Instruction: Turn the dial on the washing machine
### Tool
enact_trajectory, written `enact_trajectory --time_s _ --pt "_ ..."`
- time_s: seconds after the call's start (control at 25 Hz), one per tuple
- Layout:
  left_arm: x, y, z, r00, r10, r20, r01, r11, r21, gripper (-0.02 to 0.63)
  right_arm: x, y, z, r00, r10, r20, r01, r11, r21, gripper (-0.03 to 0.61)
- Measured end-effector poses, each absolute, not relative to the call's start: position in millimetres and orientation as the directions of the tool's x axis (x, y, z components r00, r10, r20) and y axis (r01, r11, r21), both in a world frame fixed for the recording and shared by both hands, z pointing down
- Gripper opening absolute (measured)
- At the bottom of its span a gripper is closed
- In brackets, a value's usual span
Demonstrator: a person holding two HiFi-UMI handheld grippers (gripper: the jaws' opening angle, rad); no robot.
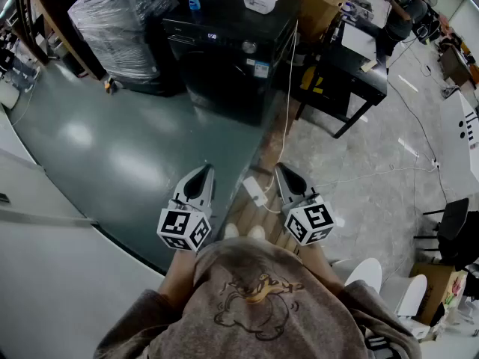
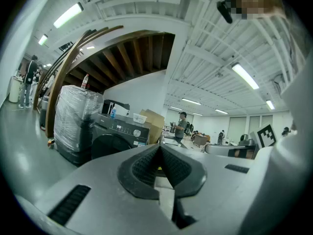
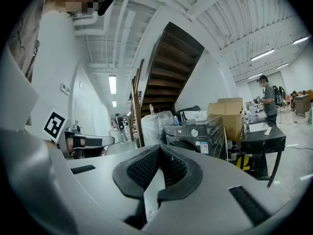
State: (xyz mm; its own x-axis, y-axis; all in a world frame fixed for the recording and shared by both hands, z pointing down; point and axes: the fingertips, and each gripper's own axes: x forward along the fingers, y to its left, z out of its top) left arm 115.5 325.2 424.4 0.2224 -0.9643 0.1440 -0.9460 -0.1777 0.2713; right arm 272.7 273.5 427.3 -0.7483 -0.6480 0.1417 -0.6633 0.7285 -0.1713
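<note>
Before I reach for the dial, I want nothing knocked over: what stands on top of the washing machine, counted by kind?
Blue bottle: 1
White tub: 1
Total on the washing machine: 2

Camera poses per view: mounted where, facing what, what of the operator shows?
Head view: on the person's head, steeply down at the black front-loading washing machine; brown sweatshirt, left gripper and right gripper show.
Left gripper view: on the left gripper, roughly level along its shut jaws toward the machine.
Right gripper view: on the right gripper, same heading, jaws shut.
Shared: all see the washing machine.
</note>
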Motion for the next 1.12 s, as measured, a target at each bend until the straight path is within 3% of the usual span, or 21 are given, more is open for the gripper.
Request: enact_trajectory --time_s 0.64,1.12 --pt "131 316 414 0.176 -0.979 0.103 -0.960 -0.148 0.238 -0.008 292 258 437 -0.788 -0.605 0.116 -0.615 0.762 -0.202 0.000" --pt "95 243 418 0.193 -0.976 0.103 -0.957 -0.164 0.240 -0.008 258 196 446 -0.771 -0.623 0.136 -0.636 0.741 -0.216 0.000"
